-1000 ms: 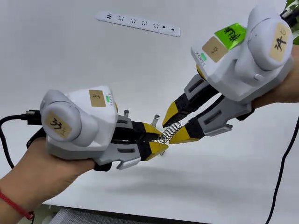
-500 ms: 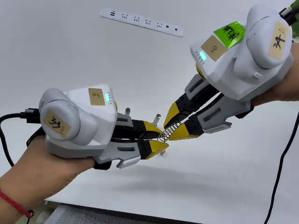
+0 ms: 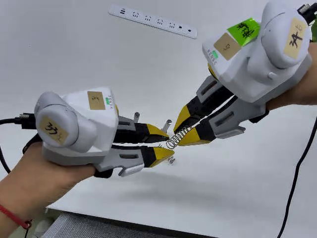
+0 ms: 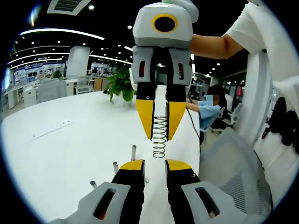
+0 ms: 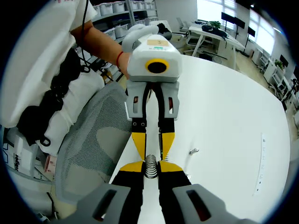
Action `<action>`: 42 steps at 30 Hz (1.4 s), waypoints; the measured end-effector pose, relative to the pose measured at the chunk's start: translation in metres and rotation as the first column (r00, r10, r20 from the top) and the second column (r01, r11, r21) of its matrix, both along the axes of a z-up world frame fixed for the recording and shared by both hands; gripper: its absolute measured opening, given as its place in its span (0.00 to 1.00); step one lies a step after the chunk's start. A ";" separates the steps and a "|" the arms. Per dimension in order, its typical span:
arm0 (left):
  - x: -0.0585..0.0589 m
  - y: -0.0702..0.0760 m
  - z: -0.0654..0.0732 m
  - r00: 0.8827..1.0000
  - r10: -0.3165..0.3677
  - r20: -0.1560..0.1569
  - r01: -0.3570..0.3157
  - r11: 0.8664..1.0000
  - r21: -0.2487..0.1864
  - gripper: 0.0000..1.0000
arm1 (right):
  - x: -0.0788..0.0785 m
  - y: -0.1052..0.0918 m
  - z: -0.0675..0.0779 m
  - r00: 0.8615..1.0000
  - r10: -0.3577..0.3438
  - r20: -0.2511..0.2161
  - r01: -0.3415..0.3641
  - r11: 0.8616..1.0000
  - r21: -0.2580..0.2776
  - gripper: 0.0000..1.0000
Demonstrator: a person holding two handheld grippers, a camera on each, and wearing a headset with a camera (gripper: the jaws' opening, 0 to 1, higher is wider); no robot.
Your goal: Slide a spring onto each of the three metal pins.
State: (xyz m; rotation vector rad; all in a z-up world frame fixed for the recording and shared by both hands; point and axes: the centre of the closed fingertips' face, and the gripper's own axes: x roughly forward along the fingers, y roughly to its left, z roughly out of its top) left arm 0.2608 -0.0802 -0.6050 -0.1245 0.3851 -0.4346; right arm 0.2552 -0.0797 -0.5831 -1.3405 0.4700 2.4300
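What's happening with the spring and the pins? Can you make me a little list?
spring: pinched by the right hand-held gripper, one end poking out
left hand-held gripper: open, facing the spring
pins: upright on the white table, no springs on them yet
power strip: lying flat, far side of the table

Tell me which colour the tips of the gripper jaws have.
Yellow, on black jaws. The left gripper view shows it best, on the right gripper holding the spring.
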 end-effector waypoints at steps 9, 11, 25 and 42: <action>-0.019 0.033 -0.013 0.995 0.098 -0.027 -0.097 0.995 0.037 0.31 | 0.006 0.027 0.002 0.998 -0.047 0.040 0.046 0.998 0.037 0.12; -0.024 0.041 -0.015 0.992 0.123 -0.033 -0.122 0.992 0.045 0.35 | 0.007 0.035 0.001 0.996 -0.063 0.057 0.061 0.997 0.049 0.12; -0.044 0.068 -0.033 0.980 0.187 -0.070 -0.178 0.977 0.115 0.60 | 0.018 0.084 -0.023 0.980 -0.129 0.149 0.116 0.989 0.096 0.12; -0.057 0.081 -0.048 0.969 0.227 -0.093 -0.216 0.970 0.114 0.81 | 0.019 0.105 -0.074 0.971 -0.116 0.208 0.109 0.993 0.044 0.12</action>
